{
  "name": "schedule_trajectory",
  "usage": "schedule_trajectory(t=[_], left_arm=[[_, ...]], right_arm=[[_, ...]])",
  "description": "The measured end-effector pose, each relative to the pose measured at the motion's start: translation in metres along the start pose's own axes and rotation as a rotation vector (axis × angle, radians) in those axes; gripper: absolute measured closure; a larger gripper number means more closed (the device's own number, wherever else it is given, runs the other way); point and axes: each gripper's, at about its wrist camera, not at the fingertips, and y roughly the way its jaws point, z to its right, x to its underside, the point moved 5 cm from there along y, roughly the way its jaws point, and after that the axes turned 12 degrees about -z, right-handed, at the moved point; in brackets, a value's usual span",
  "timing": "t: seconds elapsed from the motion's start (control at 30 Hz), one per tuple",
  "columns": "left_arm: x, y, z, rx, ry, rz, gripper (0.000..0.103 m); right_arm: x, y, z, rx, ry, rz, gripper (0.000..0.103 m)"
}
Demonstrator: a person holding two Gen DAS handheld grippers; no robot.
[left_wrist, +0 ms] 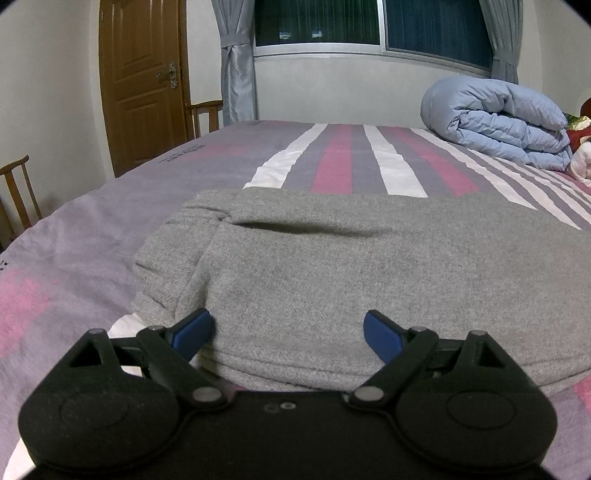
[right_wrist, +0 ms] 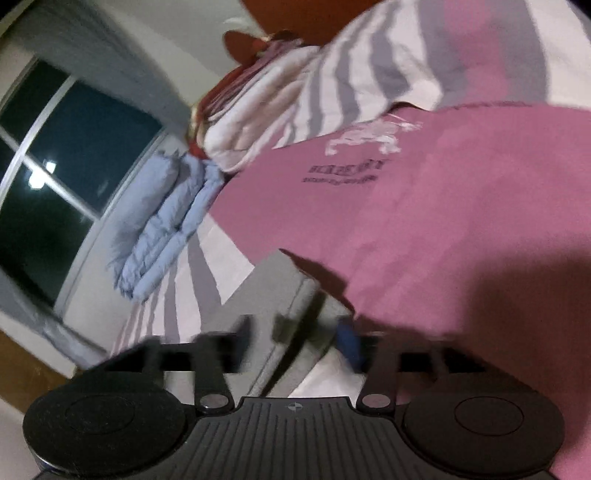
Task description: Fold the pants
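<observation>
Grey knit pants [left_wrist: 332, 273] lie folded in a thick stack on the striped bed sheet [left_wrist: 74, 236]. My left gripper [left_wrist: 288, 332] is open, its blue pads [left_wrist: 194, 334] spread wide over the near edge of the stack, holding nothing. In the right wrist view the frame is tilted and blurred by motion. A corner of the grey pants [right_wrist: 273, 291] shows there between my right gripper's fingers [right_wrist: 349, 341]. My right gripper [right_wrist: 295, 339] looks open, with one blue pad clear of the cloth.
A rolled blue duvet [left_wrist: 498, 122] lies at the bed's far right, also in the right wrist view [right_wrist: 166, 221]. A wooden door [left_wrist: 144, 81], two wooden chairs [left_wrist: 18, 195] and a curtained window [left_wrist: 369, 26] are beyond. Pink sheet area [right_wrist: 424, 206] spreads right of the pants.
</observation>
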Motion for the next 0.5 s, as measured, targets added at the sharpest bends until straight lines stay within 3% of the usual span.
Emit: schedule_trajectory(t=[0.1, 0.13, 0.17, 0.23, 0.37, 0.4, 0.47, 0.5], left_arm=[[0.000, 0.000, 0.001, -0.001, -0.001, 0.003, 0.020], [0.000, 0.000, 0.001, 0.000, -0.002, 0.003, 0.020], [0.000, 0.000, 0.001, 0.001, -0.002, 0.002, 0.020], [0.000, 0.000, 0.002, 0.002, -0.003, 0.002, 0.020], [0.000, 0.000, 0.002, 0.002, -0.004, 0.004, 0.020], [0.000, 0.000, 0.002, 0.002, -0.004, 0.004, 0.020], [0.000, 0.000, 0.002, 0.003, -0.006, 0.004, 0.020], [0.000, 0.000, 0.002, 0.003, -0.006, 0.005, 0.020]], right_arm=[[-0.001, 0.001, 0.000, -0.009, 0.025, 0.010, 0.048], [-0.001, 0.000, -0.001, -0.029, 0.029, 0.018, 0.052], [-0.001, -0.001, -0.003, -0.025, 0.027, 0.028, 0.065], [-0.001, -0.002, -0.009, -0.034, 0.012, 0.049, 0.067], [-0.001, 0.021, -0.011, -0.003, 0.019, -0.029, 0.067], [-0.003, 0.023, -0.013, -0.007, 0.014, -0.024, 0.073], [-0.005, 0.019, -0.018, -0.022, 0.002, 0.008, 0.098], [-0.004, 0.013, -0.022, -0.055, 0.002, 0.028, 0.098]])
